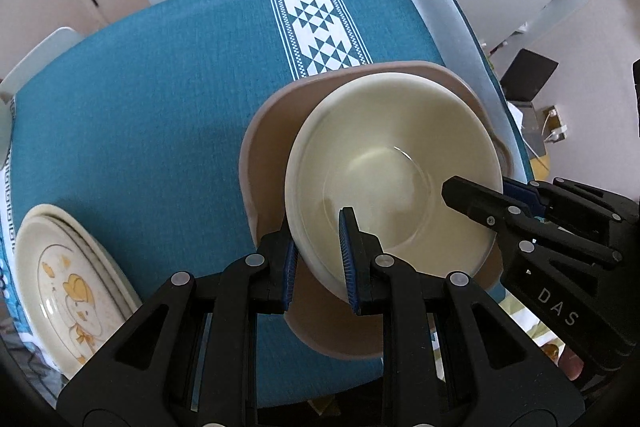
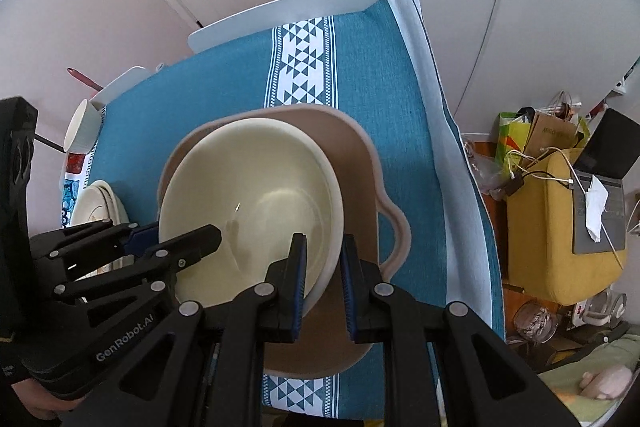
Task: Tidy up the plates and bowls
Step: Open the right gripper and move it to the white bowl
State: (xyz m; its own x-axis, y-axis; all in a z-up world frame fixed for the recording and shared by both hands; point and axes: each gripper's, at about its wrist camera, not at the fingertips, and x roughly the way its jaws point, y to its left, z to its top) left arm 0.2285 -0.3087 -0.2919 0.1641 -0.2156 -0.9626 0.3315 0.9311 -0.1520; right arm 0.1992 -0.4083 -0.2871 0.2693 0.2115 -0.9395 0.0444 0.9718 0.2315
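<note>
Cream bowl (image 1: pixel 400 187) pinched on two rims, over the tan tray (image 1: pixel 268 163).
Left gripper (image 1: pixel 320 259) and right gripper (image 2: pixel 324 287) closed narrow on opposite bowl edges. Wide blue cloth (image 1: pixel 140 107) ahead; plates (image 1: pixel 68 291) left of left gripper.

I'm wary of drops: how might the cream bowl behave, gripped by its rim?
The cream bowl looks stiff, glossy, probably slippery. With left hand-held gripper and right hand-held gripper pinching opposite rims, it shouldn't tip.
</note>
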